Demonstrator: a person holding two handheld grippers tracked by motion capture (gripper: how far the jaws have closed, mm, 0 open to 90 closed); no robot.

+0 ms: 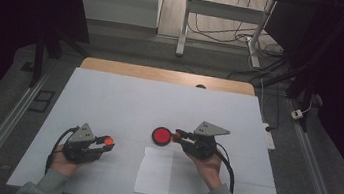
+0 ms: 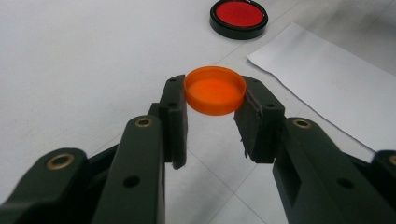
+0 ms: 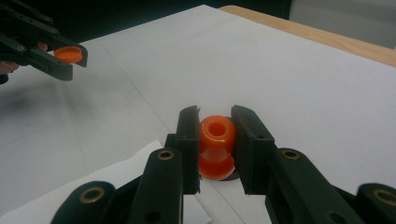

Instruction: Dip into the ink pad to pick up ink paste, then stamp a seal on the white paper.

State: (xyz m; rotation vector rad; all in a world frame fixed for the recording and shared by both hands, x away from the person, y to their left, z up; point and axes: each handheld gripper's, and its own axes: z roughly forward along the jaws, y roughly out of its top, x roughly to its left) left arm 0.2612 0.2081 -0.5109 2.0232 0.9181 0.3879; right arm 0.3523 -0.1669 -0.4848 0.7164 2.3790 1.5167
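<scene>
Orange cap [image 2: 215, 89] sits clamped in the left gripper [image 2: 212, 119] above the bench [image 1: 108, 104]; the right gripper [image 3: 215, 144] grasps an orange stamp [image 3: 217, 147] beside the red ink pad [image 1: 161, 136]. Judged step: stamp uncapped. Next it needs pressing squarely onto the pad, then the paper [image 1: 154, 171].

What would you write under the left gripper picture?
Left gripper pinching an orange cap, red inkpad beyond.
</scene>
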